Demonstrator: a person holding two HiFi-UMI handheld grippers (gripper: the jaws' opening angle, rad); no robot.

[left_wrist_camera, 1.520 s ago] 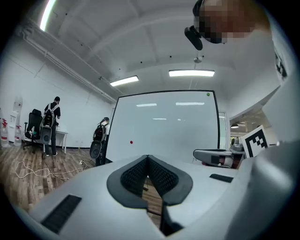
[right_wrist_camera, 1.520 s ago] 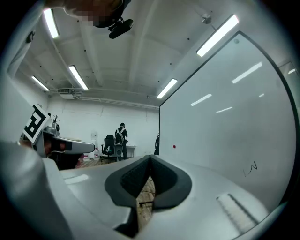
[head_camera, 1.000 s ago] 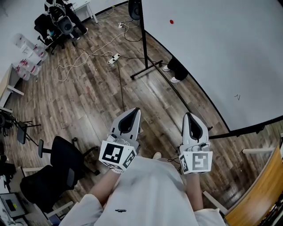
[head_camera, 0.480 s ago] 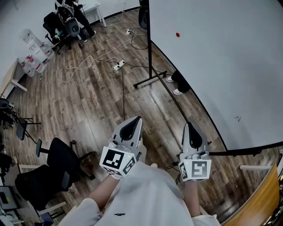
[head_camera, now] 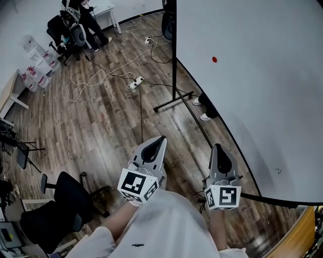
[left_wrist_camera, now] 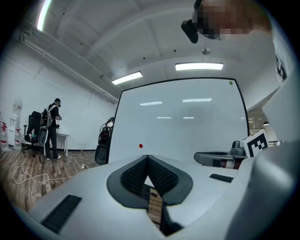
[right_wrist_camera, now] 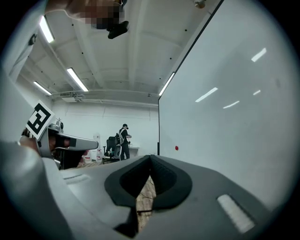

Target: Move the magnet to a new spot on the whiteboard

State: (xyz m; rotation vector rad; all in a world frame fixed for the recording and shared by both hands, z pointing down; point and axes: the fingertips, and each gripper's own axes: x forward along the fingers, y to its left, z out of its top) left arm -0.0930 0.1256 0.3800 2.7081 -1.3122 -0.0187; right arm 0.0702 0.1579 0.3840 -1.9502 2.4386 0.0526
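Observation:
A small red magnet (head_camera: 214, 59) sticks to the big whiteboard (head_camera: 262, 75) at the right; it also shows as a red dot in the left gripper view (left_wrist_camera: 140, 146) and in the right gripper view (right_wrist_camera: 176, 148). My left gripper (head_camera: 161, 138) and right gripper (head_camera: 217, 146) are held side by side close to my body, well short of the board. Both are shut with nothing between the jaws. The left gripper's tips (left_wrist_camera: 147, 157) and the right gripper's tips (right_wrist_camera: 150, 157) meet in a point.
The whiteboard stands on a black stand (head_camera: 174, 95) over a wooden floor (head_camera: 101, 126). White cables and a power strip (head_camera: 135, 80) lie on the floor. A black office chair (head_camera: 60, 201) is at my left. A person (head_camera: 86, 12) stands by a desk far back.
The view has swung and I have come nearer the board: the magnet sits lower and further right in the head view. Both grippers stay shut and keep their place by my body.

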